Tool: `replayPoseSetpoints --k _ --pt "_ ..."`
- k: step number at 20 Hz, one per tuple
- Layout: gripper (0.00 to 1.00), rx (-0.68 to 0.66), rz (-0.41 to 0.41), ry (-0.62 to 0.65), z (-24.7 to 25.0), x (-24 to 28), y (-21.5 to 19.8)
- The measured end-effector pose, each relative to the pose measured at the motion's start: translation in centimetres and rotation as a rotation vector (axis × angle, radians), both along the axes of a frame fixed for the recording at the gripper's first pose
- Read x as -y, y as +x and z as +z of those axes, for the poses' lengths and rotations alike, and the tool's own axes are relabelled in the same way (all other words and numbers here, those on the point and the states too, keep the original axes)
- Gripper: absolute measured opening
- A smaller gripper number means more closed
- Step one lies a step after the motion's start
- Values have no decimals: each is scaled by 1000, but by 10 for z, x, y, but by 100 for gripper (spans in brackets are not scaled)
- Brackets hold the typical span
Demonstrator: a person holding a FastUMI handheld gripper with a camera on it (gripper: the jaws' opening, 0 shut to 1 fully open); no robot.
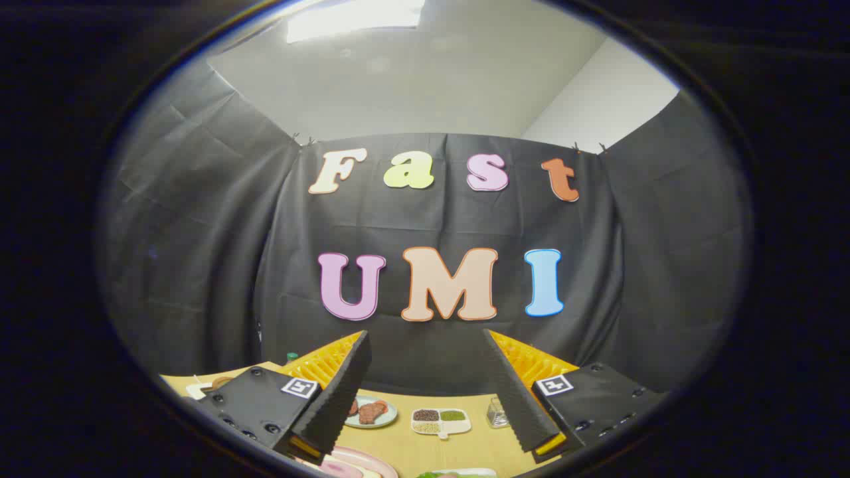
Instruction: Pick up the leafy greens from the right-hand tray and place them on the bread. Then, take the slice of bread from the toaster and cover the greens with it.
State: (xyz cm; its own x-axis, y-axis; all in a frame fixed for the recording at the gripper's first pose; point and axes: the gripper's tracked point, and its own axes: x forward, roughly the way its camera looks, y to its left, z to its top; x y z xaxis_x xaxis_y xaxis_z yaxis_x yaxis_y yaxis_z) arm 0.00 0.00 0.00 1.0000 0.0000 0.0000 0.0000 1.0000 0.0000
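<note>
My gripper [425,345] is held high and level, its two fingers [335,398] spread wide apart with nothing between them. It points at the booth's back wall above the wooden table [458,446]. Low down, near the right finger, a strip of leafy greens [435,475] peeks up on the rim of a light tray [468,472]. Near the left finger the curved pink edge of a plate [362,461] shows. I cannot make out the bread or the toaster from here.
Between the fingers, farther along the table, lie a pale plate with reddish-brown meat pieces [370,411], a white divided dish of seeds [439,421] and a small clear glass [497,411]. A small white thing [198,389] sits at the table's far left.
</note>
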Motion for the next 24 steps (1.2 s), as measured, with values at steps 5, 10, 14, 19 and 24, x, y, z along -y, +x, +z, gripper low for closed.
replayPoseSetpoints --k 5,10,14,19,24 --pt "100 11 3 15 4 3 2" --pt "100 2 10 12 -1 6 2" --pt "100 -5 15 22 -5 10 4" --pt "100 -15 25 21 -9 18 7" --pt "100 -60 67 -3 -25 34 11"
